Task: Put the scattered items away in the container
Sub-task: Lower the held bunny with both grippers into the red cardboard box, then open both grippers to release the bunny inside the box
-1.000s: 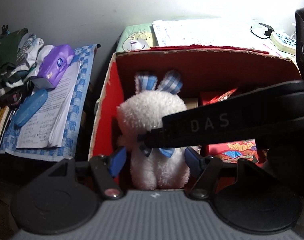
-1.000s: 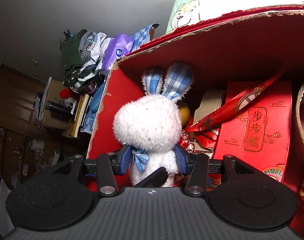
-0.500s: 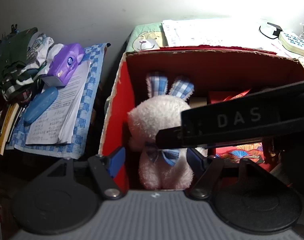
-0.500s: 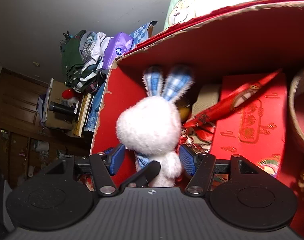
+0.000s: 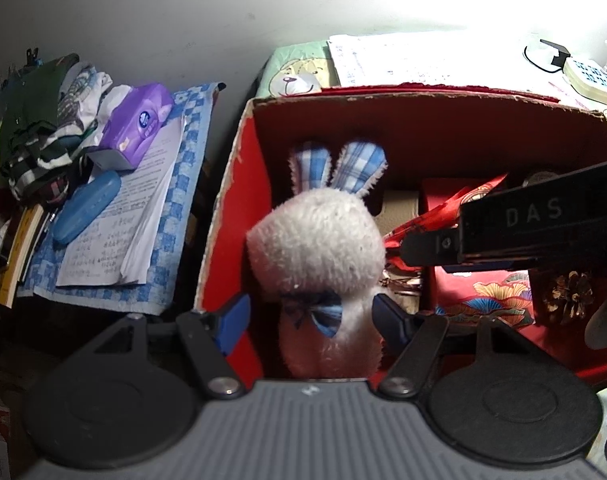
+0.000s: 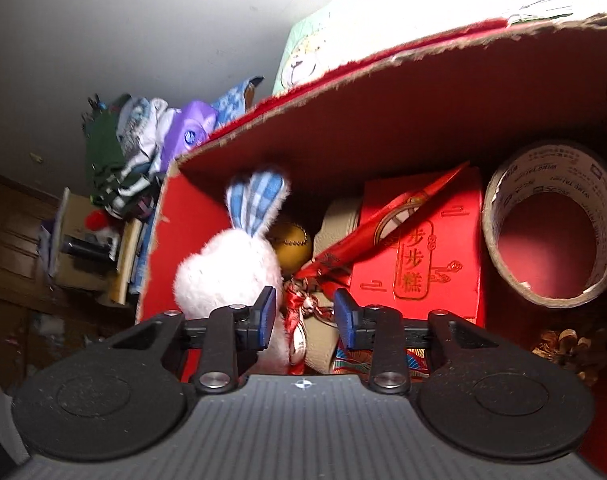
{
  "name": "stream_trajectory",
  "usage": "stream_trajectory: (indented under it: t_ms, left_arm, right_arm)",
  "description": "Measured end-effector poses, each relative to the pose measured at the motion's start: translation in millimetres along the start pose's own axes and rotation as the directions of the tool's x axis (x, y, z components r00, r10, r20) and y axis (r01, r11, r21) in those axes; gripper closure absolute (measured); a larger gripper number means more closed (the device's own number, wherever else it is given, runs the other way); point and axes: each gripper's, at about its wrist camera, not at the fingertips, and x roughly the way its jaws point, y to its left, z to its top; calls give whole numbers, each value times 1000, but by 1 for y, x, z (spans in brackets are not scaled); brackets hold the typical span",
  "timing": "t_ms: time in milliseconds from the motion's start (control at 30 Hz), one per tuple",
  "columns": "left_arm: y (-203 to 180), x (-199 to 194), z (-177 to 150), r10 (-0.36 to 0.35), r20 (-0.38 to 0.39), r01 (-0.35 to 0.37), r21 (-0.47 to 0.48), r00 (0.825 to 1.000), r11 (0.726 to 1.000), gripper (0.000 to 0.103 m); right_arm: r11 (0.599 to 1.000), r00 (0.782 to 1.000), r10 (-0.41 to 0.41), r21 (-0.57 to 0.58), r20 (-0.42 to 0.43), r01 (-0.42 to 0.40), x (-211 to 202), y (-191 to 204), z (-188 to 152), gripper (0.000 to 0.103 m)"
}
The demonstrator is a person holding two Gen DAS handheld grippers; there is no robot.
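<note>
In the left corner of the red cardboard box (image 5: pixel 239 216), the plush rabbit (image 5: pixel 319 248) sits upright, checked ears up, close to the left wall and beside a red gift box (image 6: pixel 423 252), a red ribbon (image 6: pixel 343 256) and a roll of packing tape (image 6: pixel 551 236). The left gripper (image 5: pixel 307 318) stands with its fingers (image 5: pixel 233 320) spread either side of the rabbit's body, released and apparently clear of the fur. The right gripper (image 6: pixel 305 316) is also released, its fingers (image 6: pixel 265 314) parted over the ribbon's knot, the rabbit just off its left finger. I judge the rabbit placed and the step in hand to be the withdrawal. To do it well, I would lift both grippers straight up with fingers wide, so that no pad drags the fur or snags the ribbon, and clear the box's rim before going for another item.
</note>
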Motion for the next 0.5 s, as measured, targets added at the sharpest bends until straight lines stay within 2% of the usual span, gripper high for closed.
stream_trajectory:
  t_ms: [267,500]
  left_arm:
    - [-3,2,1,2,-6,-2,-1,1000,1000,24]
    - [-6,5,3,6,-12,-6,2,1000,1000,18]
  right_arm:
    - [998,999,-30,-52,18,31,5,5,0,69]
    - [975,995,-61,-208,75,76,5,22,-5,72]
